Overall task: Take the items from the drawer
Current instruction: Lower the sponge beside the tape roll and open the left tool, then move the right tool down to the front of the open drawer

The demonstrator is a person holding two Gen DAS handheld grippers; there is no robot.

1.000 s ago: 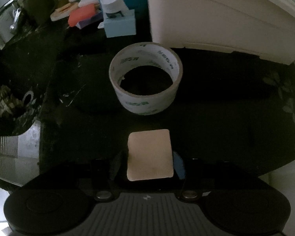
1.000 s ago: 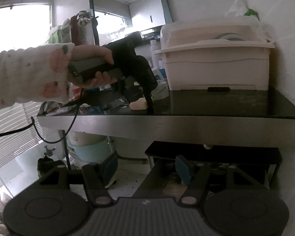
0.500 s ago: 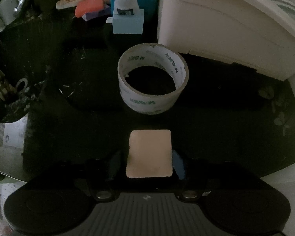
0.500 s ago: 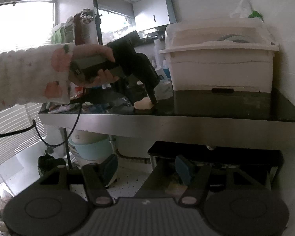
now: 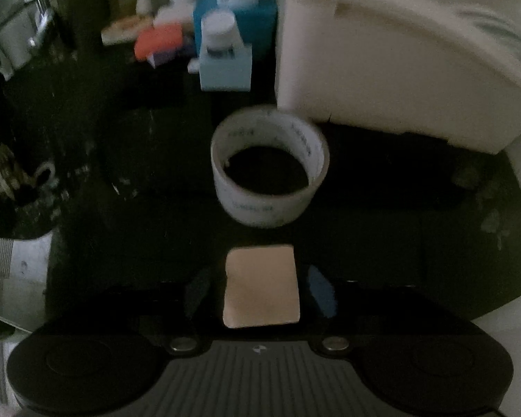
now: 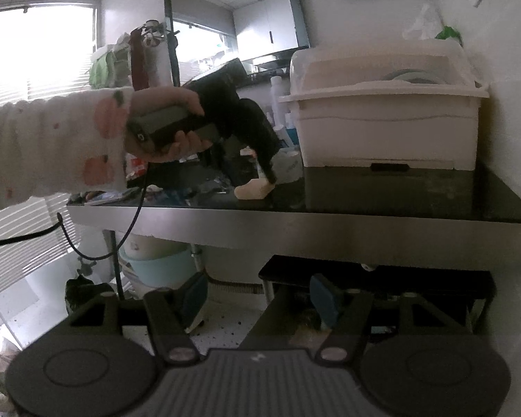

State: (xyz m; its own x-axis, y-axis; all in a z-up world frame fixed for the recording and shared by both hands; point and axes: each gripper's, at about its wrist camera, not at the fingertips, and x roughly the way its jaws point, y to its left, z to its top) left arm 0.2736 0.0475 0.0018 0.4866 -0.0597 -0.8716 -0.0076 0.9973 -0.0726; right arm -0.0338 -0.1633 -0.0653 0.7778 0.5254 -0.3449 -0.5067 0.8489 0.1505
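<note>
I am letting go with my left tool [image 5: 258, 286]: its jaws are opening, and the tan block [image 5: 261, 286] lies between them on the dark tabletop [image 5: 382, 215], no longer pressed by the pads as far as I can tell. It sits near the front edge, just short of the roll of tape [image 5: 269, 170], which stands next to the white lidded box [image 5: 382, 69]. I am judging the block to be light and a little soft, like a sponge or eraser, so it should give under the pads; I would be taking it across its two long flat sides, mid-length. My right tool [image 6: 257, 299] is hanging open and empty below the tabletop edge, facing the drawer [image 6: 375, 274].
</note>
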